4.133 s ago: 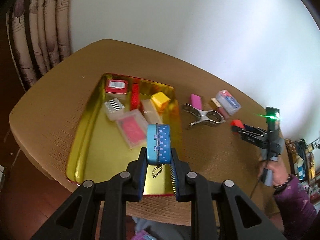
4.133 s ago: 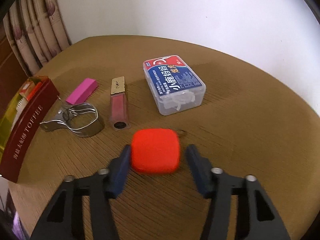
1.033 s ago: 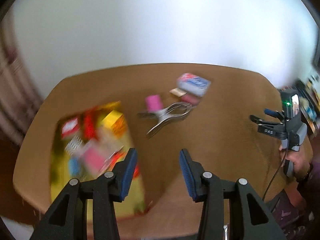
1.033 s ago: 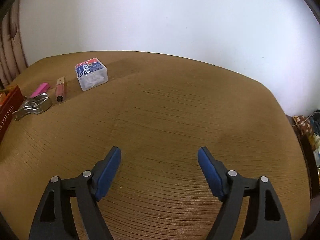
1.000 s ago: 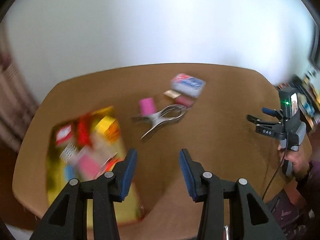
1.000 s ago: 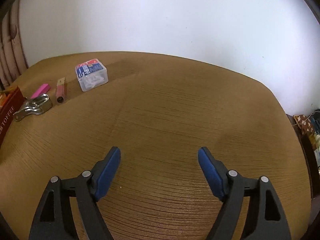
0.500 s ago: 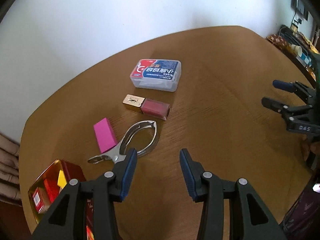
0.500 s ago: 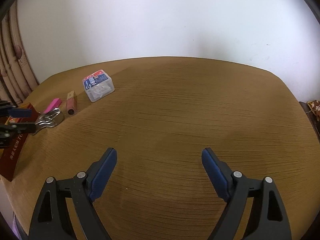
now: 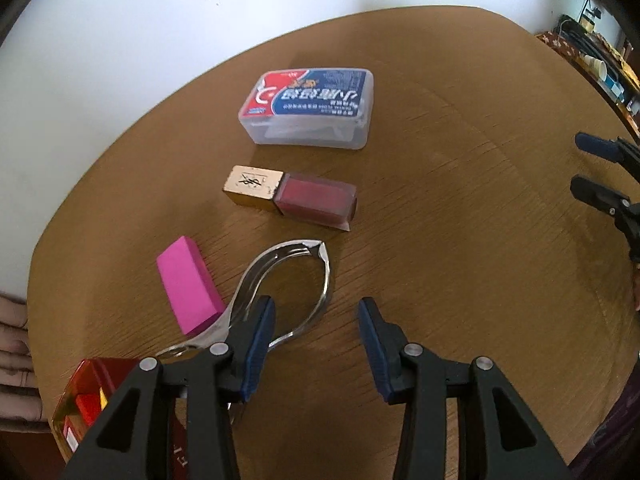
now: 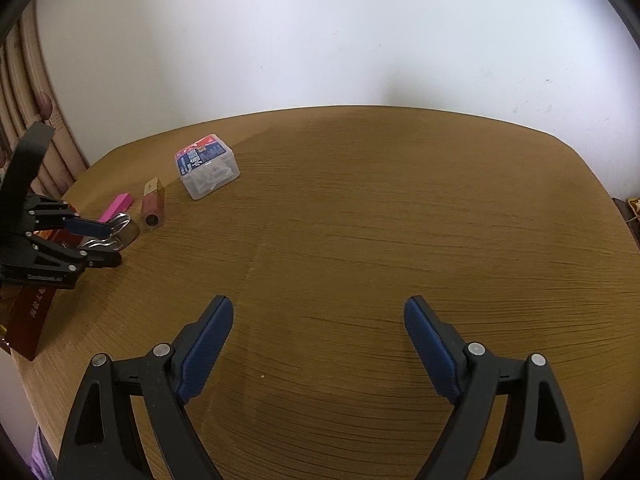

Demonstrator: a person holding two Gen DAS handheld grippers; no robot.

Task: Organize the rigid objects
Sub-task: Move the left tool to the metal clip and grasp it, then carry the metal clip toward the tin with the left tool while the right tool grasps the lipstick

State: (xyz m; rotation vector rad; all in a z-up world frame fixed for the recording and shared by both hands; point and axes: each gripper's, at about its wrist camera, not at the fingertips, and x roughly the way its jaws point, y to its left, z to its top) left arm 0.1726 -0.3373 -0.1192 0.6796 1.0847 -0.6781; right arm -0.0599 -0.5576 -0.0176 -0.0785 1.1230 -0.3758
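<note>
A silver metal clip (image 9: 316, 249) lies on the round wooden table (image 10: 400, 208). My left gripper (image 9: 316, 306) hovers low over it. Its jaws are closing, with part of the clip's loop between them and the pads not pressing on it. A pink block (image 9: 188, 284) lies left of the clip. A gold-capped red lip gloss (image 9: 292, 196) and a clear plastic box (image 9: 312, 108) with a blue and red label lie beyond. My right gripper (image 10: 318, 304) stands open over bare table with nothing between its fingers. From there the left gripper (image 10: 110, 244) shows over the clip (image 10: 124, 232).
A gold and red tin tray (image 9: 84, 396) holding small items sits at the table's left edge, close behind my left gripper. Curtains (image 10: 24, 128) hang at the far left. The right gripper (image 9: 580, 164) shows at the left wrist view's right border.
My left gripper swung away from the tray and sank toward the clip, so the clip and nearby items look much closer. The right gripper stayed put, tilted slightly, and opened a little.
</note>
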